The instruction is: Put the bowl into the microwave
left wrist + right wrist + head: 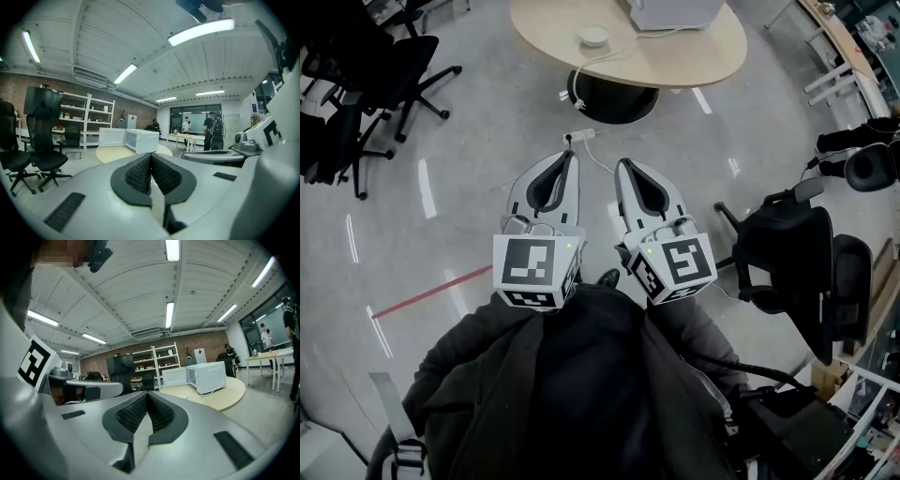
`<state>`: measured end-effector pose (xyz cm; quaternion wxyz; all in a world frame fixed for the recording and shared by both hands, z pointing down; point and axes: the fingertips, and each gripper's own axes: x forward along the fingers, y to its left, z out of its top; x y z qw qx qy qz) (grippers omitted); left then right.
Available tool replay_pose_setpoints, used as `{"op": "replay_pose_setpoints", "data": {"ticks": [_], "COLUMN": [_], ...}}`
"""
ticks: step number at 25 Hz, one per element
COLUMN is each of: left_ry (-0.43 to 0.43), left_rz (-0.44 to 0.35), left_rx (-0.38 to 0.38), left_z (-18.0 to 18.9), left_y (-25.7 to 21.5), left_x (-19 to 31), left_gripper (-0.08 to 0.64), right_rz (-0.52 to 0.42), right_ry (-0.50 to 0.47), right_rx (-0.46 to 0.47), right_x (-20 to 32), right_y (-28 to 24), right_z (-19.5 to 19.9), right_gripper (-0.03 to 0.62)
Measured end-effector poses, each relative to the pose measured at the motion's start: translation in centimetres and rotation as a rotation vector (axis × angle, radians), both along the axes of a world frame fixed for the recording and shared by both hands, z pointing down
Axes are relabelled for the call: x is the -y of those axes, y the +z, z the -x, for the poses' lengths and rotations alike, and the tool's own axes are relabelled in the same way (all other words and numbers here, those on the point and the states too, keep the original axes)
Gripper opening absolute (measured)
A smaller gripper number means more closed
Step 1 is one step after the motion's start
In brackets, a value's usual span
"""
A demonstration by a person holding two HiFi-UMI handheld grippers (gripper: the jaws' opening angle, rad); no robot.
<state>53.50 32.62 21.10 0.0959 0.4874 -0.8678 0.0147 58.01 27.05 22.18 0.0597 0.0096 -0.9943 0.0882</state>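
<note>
A small white bowl (pixel 593 37) sits on the round beige table (pixel 694 66), to the left of the white microwave (pixel 671 11) at the table's far edge. The microwave (pixel 211 376) stands with its door (pixel 174 377) swung open; the left gripper view also shows the microwave (pixel 142 140). Both grippers are held side by side close to the person's chest, well short of the table. The left gripper (pixel 572 155) is shut with nothing in it, pads pressed together (pixel 151 155). The right gripper (pixel 621 165) is likewise shut and empty (pixel 146 393).
Black office chairs (pixel 356 75) stand at the left and another black chair (pixel 797 267) at the right. A white cable and plug (pixel 581 136) lie on the grey floor by the table's black base (pixel 614 98). People (pixel 213 131) stand far back by glass doors.
</note>
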Motion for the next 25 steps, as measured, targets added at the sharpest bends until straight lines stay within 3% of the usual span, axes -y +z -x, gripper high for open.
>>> {"op": "replay_pose_setpoints", "data": {"ticks": [11, 25], "left_ry": [-0.044, -0.116], "left_rz": [-0.029, -0.027], "left_rx": [-0.038, -0.026], "left_z": [6.5, 12.6], "left_y": [0.9, 1.5], "left_x": [-4.4, -5.2], "left_gripper": [0.009, 0.009], "right_rz": [0.008, 0.013], "right_ry": [-0.049, -0.019], "right_rx": [-0.028, 0.006], "right_x": [-4.4, -1.4], "right_y": [0.8, 0.5], "right_z": [6.1, 12.2], "right_gripper": [0.006, 0.006]}}
